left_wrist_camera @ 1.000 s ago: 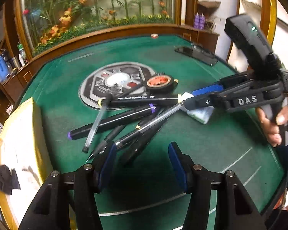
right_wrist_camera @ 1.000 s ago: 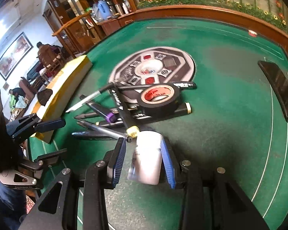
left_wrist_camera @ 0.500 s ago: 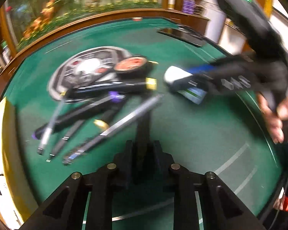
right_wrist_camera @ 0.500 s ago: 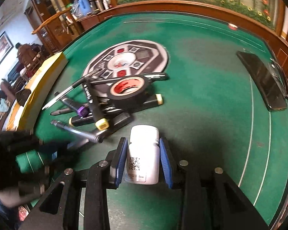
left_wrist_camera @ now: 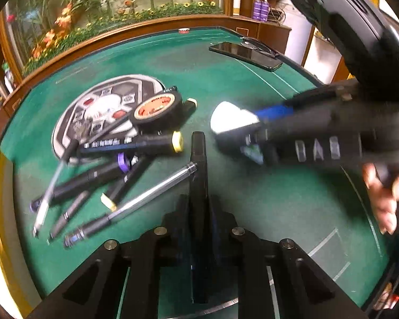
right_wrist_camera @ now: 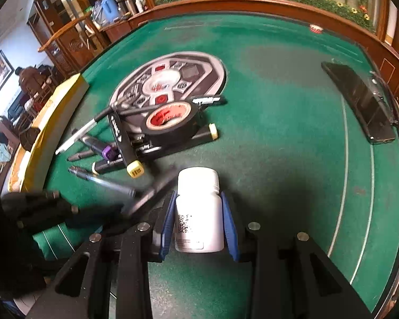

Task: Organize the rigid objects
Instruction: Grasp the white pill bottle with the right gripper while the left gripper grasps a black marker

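My left gripper is closing its last bit, pads pressed on a black marker that sticks out forward past the fingertips; the right wrist view shows that marker blurred at lower left. My right gripper is shut on a white pill bottle, cap pointing away, just above the green felt. In the left wrist view that bottle shows to the right of the marker's tip. A pile of pens and markers lies left of it, with a black tape roll on top and a silver pen nearest.
A dark phone lies at the table's far right edge. A yellow box stands along the left edge. A round printed emblem marks the felt under the pile. A person's hand grips the right tool's handle.
My left gripper went from open to shut on the black marker and drew it out of the pile toward the right. The right gripper kept its hold on the bottle and tilted slightly.
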A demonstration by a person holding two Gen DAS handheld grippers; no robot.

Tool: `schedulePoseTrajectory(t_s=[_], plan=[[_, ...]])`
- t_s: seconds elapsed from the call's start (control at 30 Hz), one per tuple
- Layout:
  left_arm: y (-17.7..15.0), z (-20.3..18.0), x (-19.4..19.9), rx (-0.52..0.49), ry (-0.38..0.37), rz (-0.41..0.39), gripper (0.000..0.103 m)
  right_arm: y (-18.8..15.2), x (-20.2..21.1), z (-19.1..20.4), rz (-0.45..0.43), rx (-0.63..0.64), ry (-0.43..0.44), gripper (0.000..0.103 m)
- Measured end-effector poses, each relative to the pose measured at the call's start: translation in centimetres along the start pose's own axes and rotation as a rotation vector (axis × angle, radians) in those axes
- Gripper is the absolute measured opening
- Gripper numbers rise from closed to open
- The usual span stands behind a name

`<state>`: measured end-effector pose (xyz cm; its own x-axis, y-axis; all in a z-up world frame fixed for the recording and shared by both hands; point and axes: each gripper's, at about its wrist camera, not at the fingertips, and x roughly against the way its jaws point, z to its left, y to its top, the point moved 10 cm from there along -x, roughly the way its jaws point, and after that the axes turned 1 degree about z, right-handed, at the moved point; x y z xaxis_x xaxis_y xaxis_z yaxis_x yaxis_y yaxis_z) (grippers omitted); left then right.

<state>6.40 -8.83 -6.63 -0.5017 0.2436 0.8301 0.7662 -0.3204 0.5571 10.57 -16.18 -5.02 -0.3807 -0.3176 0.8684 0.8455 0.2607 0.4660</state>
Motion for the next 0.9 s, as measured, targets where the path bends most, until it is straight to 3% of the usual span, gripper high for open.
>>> schedulePoseTrajectory(t_s=[0.2,0.4,0.63,0.9], plan=[[-1.4,-0.3,3.1,0.075,-0.072,-0.070,0.014,1.2,2.0,-0.5,-0.083,-0.048,0.019,0.032],[-1.0,0.9,7.1,0.127,-0.073,-0.189,0.014,2.3,4.2,0.9,-0.180,-0.046,0.085,0.032],[-0.5,1.9,8.2,0.169,-0.071,-0.232,0.014,2.4,4.1,1.8,-0.180,-0.050,0.110,0.032],[0.2,0.9,9.9,0.145,-0.072,-0.269,0.014,2.6,4.6,1.4,-0.198,-0.063,0.115,0.032]])
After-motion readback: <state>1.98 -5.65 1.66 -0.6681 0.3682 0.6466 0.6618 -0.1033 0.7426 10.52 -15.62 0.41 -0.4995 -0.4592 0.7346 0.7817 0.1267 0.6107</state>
